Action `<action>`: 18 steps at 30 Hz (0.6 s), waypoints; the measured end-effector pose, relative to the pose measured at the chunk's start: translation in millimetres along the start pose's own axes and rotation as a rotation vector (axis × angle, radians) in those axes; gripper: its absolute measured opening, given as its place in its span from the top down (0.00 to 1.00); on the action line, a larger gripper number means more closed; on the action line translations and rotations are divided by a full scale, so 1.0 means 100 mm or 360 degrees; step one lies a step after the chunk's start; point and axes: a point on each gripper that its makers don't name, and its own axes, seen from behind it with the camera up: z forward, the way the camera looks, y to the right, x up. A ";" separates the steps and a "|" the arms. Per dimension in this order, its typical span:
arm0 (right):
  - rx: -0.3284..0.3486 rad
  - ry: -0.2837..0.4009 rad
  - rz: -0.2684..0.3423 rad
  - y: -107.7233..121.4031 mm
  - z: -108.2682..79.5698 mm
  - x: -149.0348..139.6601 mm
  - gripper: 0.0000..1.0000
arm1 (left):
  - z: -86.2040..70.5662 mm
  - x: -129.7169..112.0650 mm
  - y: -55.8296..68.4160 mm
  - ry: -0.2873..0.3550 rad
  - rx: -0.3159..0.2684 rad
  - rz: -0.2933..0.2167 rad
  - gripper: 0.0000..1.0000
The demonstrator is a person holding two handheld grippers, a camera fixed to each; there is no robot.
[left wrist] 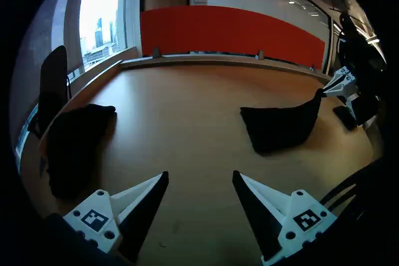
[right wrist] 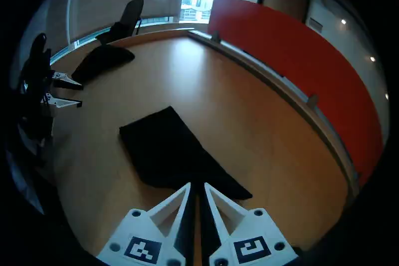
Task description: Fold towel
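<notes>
A black towel point(left wrist: 279, 126) lies on the wooden table point(left wrist: 189, 106), with its right corner pulled up off the surface. That raised corner is held by my right gripper point(left wrist: 323, 91), seen at the far right. In the right gripper view the same towel point(right wrist: 169, 151) spreads out ahead of my right gripper point(right wrist: 197, 190), whose fingers are shut on its near corner. My left gripper point(left wrist: 199, 176) stands open over bare wood, well short of the towel, with nothing between its fingers. It also appears at the far left of the right gripper view point(right wrist: 79, 95), open.
A second dark cloth heap point(left wrist: 75, 141) lies near the table's left edge; in the right gripper view this heap point(right wrist: 102, 61) is far off. A black chair point(left wrist: 52, 81) stands behind it. A red partition point(left wrist: 229, 31) runs along the table's far edge.
</notes>
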 end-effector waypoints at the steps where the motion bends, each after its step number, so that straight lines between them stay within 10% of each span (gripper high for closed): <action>1: 0.0005 0.0005 -0.0017 -0.01 0.01 0.04 0.96 | -0.01 -0.02 0.00 -0.0003 -0.0001 -0.0001 0.05; 18: 0.0131 0.0053 -0.0224 -0.28 0.20 0.57 0.96 | -0.08 -0.10 0.05 -0.0011 -0.0017 -0.0010 0.05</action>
